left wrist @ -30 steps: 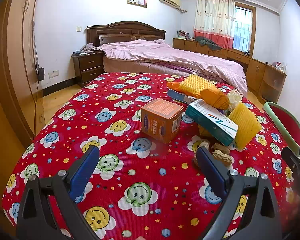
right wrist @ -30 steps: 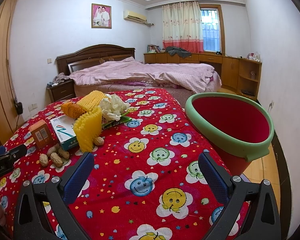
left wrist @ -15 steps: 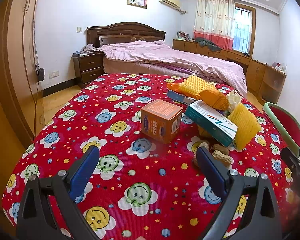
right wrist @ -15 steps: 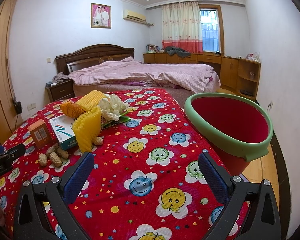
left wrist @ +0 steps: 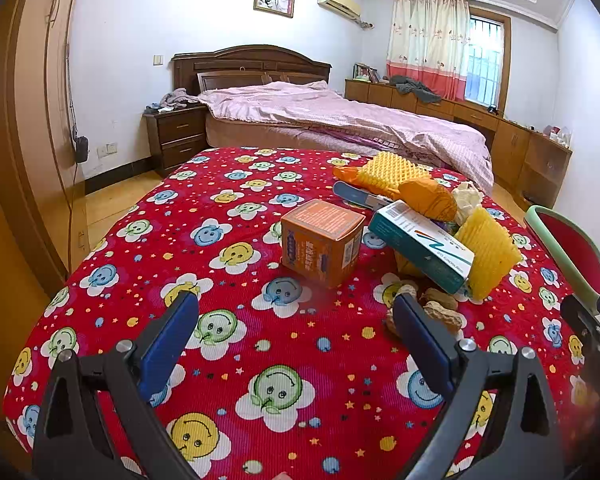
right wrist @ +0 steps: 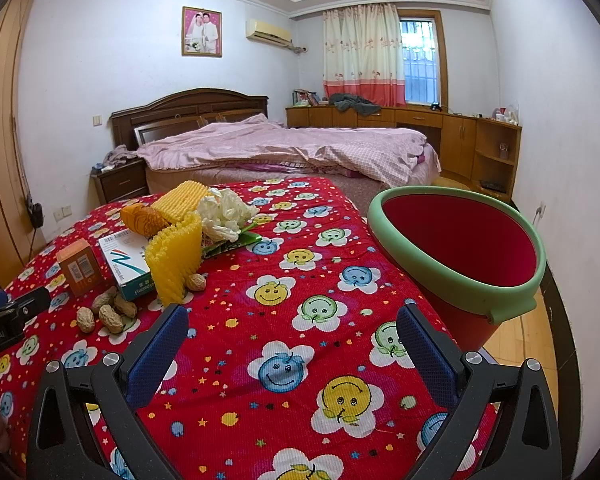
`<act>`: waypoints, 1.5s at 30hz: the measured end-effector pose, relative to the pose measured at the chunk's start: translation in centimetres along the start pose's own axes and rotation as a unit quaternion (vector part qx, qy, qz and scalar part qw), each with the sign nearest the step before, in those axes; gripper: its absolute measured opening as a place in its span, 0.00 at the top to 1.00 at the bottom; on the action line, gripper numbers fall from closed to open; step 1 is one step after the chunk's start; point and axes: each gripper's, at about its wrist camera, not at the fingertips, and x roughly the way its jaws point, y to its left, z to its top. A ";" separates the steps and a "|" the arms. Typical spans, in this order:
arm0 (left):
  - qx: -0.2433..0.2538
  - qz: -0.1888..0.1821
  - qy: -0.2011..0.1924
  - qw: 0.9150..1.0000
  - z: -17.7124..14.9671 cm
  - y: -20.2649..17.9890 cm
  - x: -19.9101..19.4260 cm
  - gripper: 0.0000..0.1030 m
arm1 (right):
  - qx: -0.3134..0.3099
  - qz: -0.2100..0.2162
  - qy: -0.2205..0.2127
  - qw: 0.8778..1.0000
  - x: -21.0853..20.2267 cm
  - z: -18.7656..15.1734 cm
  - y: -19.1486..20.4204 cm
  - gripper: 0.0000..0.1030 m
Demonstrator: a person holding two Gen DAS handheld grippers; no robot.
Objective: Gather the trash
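A pile of trash lies on the red smiley tablecloth (left wrist: 228, 264): an orange box (left wrist: 321, 246), a white-teal medicine box (left wrist: 422, 246), yellow foam nets (left wrist: 488, 252), an orange wrapper (left wrist: 428, 198), crumpled tissue (right wrist: 226, 216) and peanuts (right wrist: 108, 314). A red bin with a green rim (right wrist: 460, 248) stands at the table's right edge. My left gripper (left wrist: 296, 320) is open and empty, short of the orange box. My right gripper (right wrist: 292, 332) is open and empty over the cloth, between the pile and the bin.
A bed with a pink cover (right wrist: 292, 148) lies behind the table. A nightstand (left wrist: 176, 136) is at the back left, wooden cabinets (right wrist: 460, 140) along the right wall, and a wardrobe (left wrist: 24, 128) at the left.
Both views have shifted very slightly; the grippers stay open and nothing on the table has moved.
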 end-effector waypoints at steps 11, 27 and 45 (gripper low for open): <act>0.000 0.000 -0.001 1.000 0.0 0.0 0.0 0.06 | -0.001 -0.002 -0.001 1.000 -0.1 0.1 0.2 0.00; -0.001 -0.001 -0.001 1.000 0.0 0.0 0.0 0.06 | -0.002 -0.002 -0.001 1.000 -0.1 0.1 0.3 0.00; 0.004 -0.027 0.032 0.999 0.6 -0.1 0.7 0.08 | -0.019 0.011 0.030 0.999 0.3 0.9 1.1 0.00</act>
